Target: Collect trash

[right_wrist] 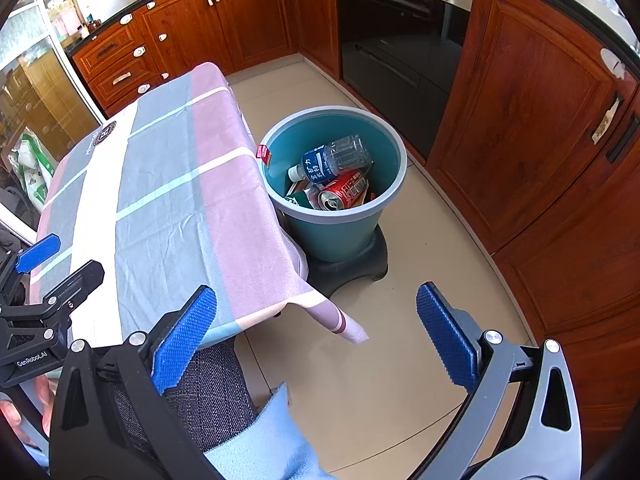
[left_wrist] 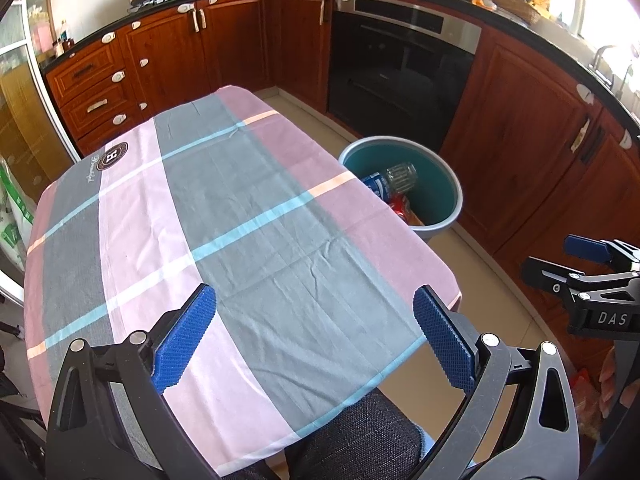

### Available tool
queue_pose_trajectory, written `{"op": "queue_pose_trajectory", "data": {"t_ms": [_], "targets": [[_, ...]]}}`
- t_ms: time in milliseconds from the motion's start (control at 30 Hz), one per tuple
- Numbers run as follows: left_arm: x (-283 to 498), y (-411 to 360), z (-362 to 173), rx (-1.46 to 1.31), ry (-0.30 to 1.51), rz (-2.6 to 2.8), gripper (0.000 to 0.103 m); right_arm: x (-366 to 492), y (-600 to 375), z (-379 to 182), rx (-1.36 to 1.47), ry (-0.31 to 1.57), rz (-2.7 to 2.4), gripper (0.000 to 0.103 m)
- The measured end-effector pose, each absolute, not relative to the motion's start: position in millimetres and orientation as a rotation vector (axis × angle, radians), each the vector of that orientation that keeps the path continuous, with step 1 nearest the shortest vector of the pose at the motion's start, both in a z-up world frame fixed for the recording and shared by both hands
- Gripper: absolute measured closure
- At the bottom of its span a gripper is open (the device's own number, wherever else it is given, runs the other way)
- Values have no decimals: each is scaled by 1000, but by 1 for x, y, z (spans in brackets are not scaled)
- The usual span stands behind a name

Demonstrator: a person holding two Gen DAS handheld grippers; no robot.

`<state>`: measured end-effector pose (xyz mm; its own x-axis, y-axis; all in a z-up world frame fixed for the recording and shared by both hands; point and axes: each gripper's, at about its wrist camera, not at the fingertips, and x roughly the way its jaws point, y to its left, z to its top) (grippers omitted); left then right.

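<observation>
Looks pretty much done to me: the bench [left_wrist: 248, 216] with its checked tablecloth [left_wrist: 280, 264] is bare as far as either view shows, nothing left on it to pick up, and all the trash I can see is already down in the teal bin [right_wrist: 384, 136] that stands on the floor right beside the bench's right edge, on a dark stand. Both claws are spread wide with nothing between the blue pads, the left claw [left_wrist: 316, 340] hanging over the near end of the bench and the right claw [right_wrist: 316, 340] off over the floor tiles just in front of the bin. In the bin there's a clear water bottle [right_wrist: 336, 158] with a blue label lying on top, a red drink can [right_wrist: 344, 192] under it, plus some green-and-white packaging I can't identify. From the left wrist the cloth hides most of the bin, and the floor under the bench is out of sight, so can't rule out a stray bit there
</observation>
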<state>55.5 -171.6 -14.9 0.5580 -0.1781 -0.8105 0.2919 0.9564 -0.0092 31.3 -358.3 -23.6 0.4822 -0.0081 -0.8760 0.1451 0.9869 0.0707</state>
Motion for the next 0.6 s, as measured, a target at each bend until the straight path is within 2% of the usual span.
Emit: {"op": "queue_pose_trajectory", "data": {"t_ms": [600], "targets": [[55, -169, -14, 110, 949, -267, 4, 33, -359, -20, 137, 1061, -98, 7]]}}
